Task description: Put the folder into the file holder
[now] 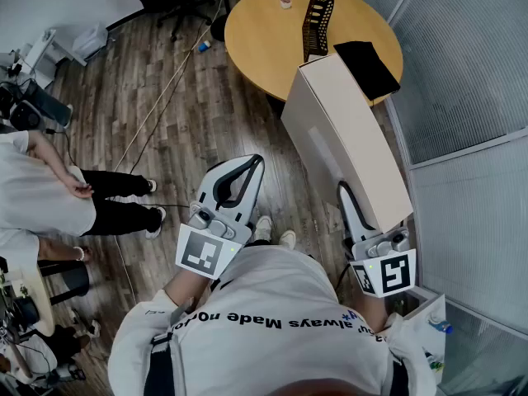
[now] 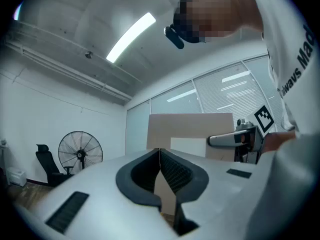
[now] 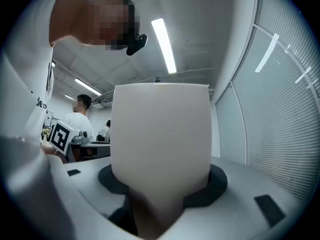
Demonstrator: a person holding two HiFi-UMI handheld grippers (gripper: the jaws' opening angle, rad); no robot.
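My right gripper [image 1: 356, 205] is shut on a thick beige folder [image 1: 342, 134], which stretches from my hand toward the round table. In the right gripper view the folder [image 3: 160, 134] stands between the jaws and hides most of what lies ahead. The black mesh file holder [image 1: 318, 19] stands upright on the table, well beyond the folder's far end. At the lower middle of the head view, my left gripper [image 1: 256, 162] is shut with nothing in it. The left gripper view shows its jaws [image 2: 160, 156] touching, with the folder [image 2: 190, 129] off to the right.
On the round wooden table [image 1: 256, 31] lie a flat black item [image 1: 367, 68] and a small object [image 1: 285, 1]. A glass partition with blinds [image 1: 470, 97] runs along the right. A person [image 1: 49, 196] sits at the left; a cable [image 1: 165, 97] crosses the wooden floor.
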